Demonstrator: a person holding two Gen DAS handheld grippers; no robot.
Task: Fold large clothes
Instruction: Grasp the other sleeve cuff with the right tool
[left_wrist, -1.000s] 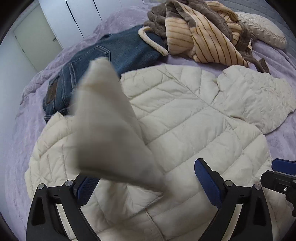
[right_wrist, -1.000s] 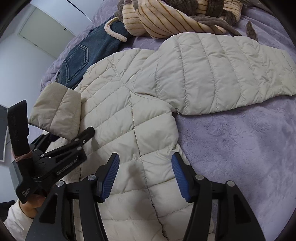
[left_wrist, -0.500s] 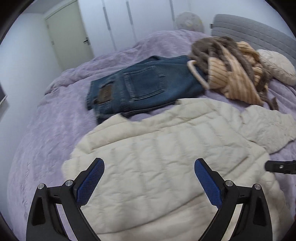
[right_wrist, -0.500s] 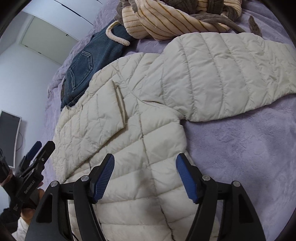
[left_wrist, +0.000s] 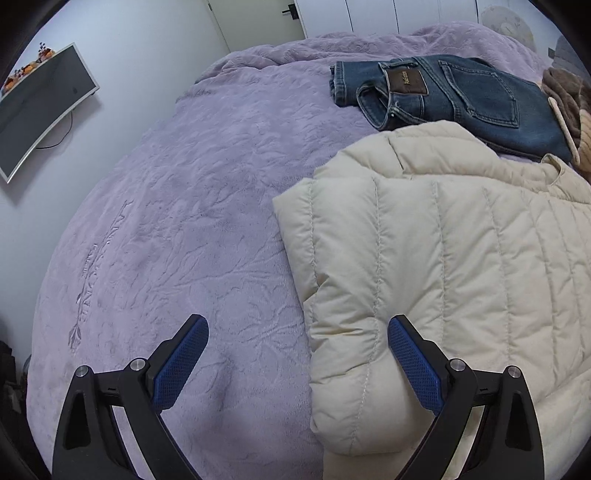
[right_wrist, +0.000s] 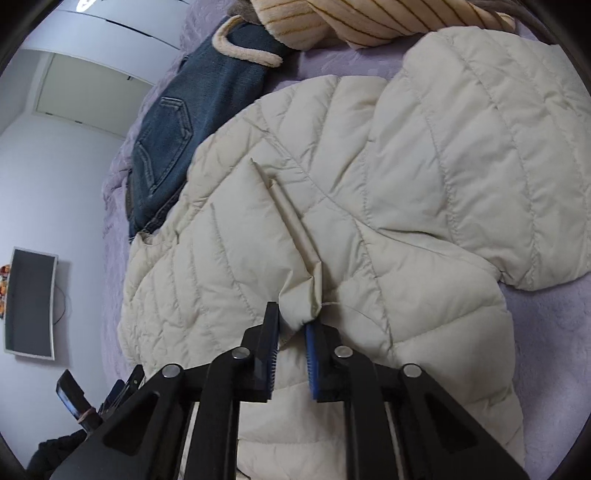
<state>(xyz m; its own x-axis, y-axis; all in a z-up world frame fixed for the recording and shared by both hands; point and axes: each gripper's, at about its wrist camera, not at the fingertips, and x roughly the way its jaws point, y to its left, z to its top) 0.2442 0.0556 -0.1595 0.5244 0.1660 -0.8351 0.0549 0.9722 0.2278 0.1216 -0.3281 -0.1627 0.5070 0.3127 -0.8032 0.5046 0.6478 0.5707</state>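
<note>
A cream quilted puffer jacket (left_wrist: 443, 258) lies spread on the purple bedspread (left_wrist: 184, 221). Its left sleeve is folded in over the body (right_wrist: 229, 236); the other sleeve (right_wrist: 480, 129) lies out to the right. My left gripper (left_wrist: 295, 358) is open and empty, low at the jacket's left folded edge, with one finger over the jacket and one over the bedspread. My right gripper (right_wrist: 291, 332) is shut on the cuff end of the folded sleeve (right_wrist: 301, 299), over the jacket's middle.
Folded blue jeans (left_wrist: 450, 96) lie beyond the jacket, also in the right wrist view (right_wrist: 177, 129). A striped tan and brown fleece garment (right_wrist: 351, 18) is piled behind them. A monitor (left_wrist: 37, 103) hangs on the left wall. White wardrobe doors stand behind the bed.
The left gripper let the sleeve drop onto the jacket, then swung left and down to the jacket's left edge. The right gripper moved in and closed on the sleeve cuff.
</note>
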